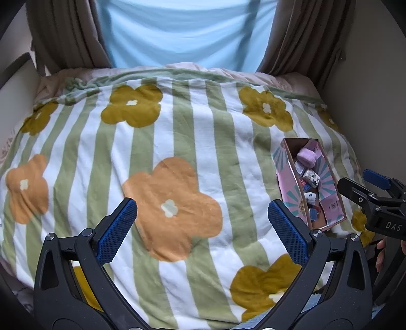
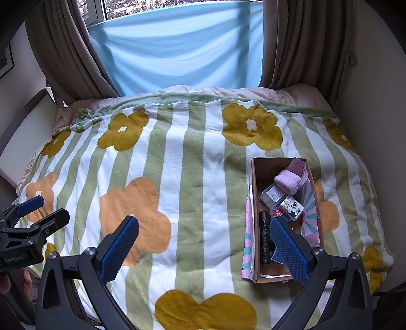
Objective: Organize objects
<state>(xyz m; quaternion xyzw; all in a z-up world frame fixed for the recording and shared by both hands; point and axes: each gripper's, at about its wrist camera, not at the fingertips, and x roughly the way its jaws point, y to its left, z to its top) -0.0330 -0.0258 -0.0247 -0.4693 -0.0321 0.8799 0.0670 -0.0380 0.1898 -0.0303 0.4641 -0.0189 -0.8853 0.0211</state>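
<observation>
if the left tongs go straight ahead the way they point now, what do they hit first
Most likely the flowered blanket, near its orange flower. The open left tongs aim left of the cardboard box; depth is unclear.

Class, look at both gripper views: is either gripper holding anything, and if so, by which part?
Nothing is held. The left gripper and right gripper are both open with nothing between their fingers, over the blanket; the items lie in the cardboard box.

This is a bedroom in a home. A bed (image 2: 203, 177) fills nearly the whole view, spread with a soft blanket (image 1: 177, 157) striped green and white and printed with large flowers. Behind it, brown curtains (image 2: 299, 45) frame a window (image 2: 121, 7) covered by a light blue sheet (image 2: 177, 53). Plain pale walls (image 2: 368, 88) close in on both sides.
</observation>
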